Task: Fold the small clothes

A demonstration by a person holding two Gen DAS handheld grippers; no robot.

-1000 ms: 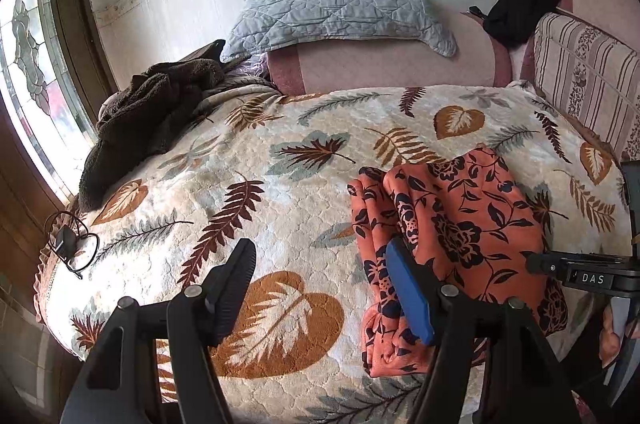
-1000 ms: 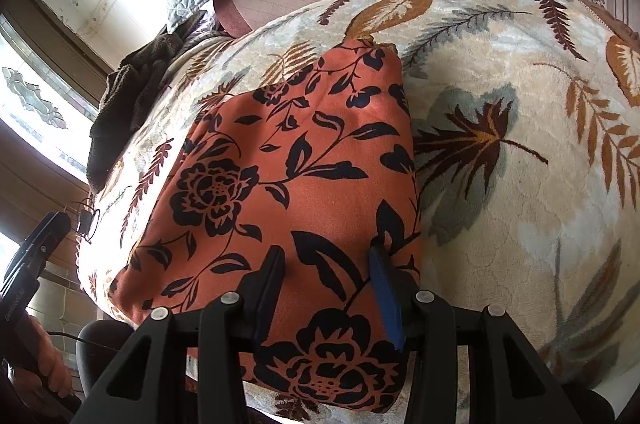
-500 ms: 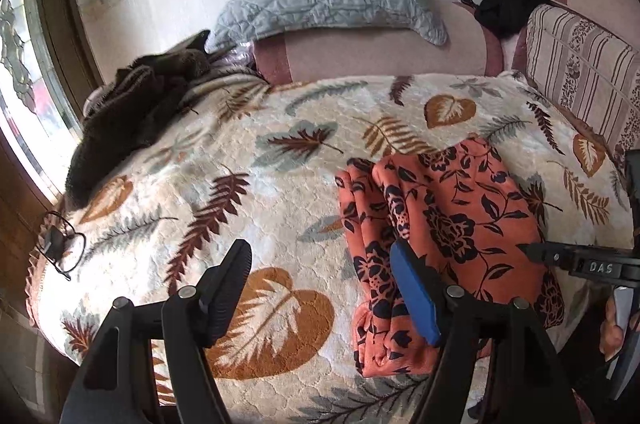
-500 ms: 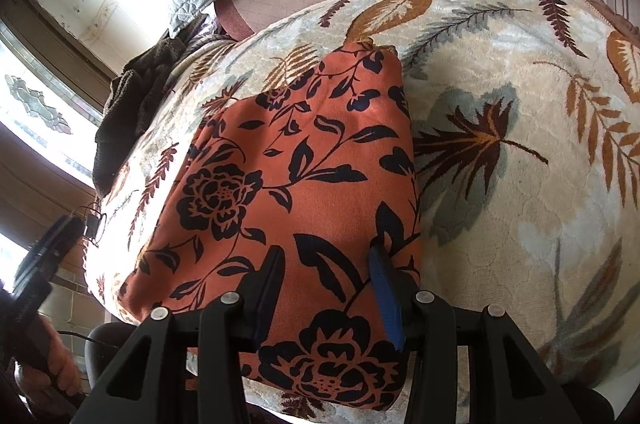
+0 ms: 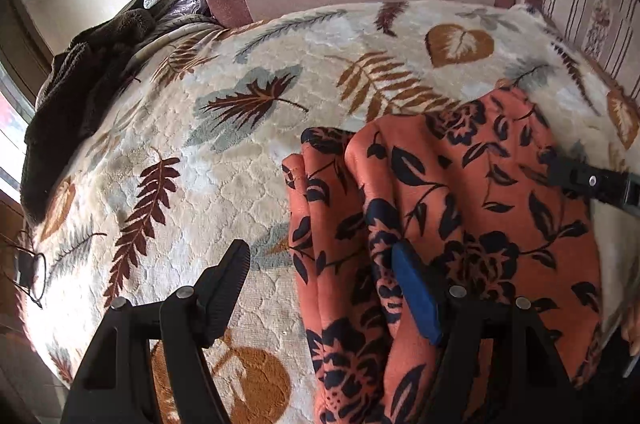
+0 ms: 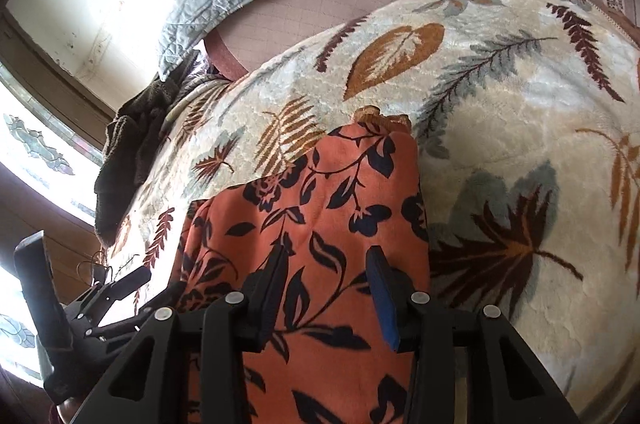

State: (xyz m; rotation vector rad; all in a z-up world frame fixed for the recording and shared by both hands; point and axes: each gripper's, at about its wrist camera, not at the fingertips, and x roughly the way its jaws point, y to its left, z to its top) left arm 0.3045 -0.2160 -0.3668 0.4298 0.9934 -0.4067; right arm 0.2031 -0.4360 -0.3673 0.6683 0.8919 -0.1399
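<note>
No writing is legible. The left hand-held gripper point(image 5: 320, 288) gapes wide over the garment point(image 5: 460, 224) on the bed point(image 5: 240, 164); the right hand-held gripper point(image 6: 328, 284) stands released above it.

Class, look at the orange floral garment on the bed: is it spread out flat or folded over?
Folded over: the orange floral garment lies in stacked layers, with doubled rolled edges along its left side on the leaf-print blanket.

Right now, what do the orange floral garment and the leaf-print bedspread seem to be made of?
Orange floral garment: thin woven fabric, matte, probably; it drapes in soft folds without pile.
Leaf-print bedspread: plush fleece-like cloth, seemingly; fuzzy surface with an embossed quilted pattern and slight sheen.
</note>
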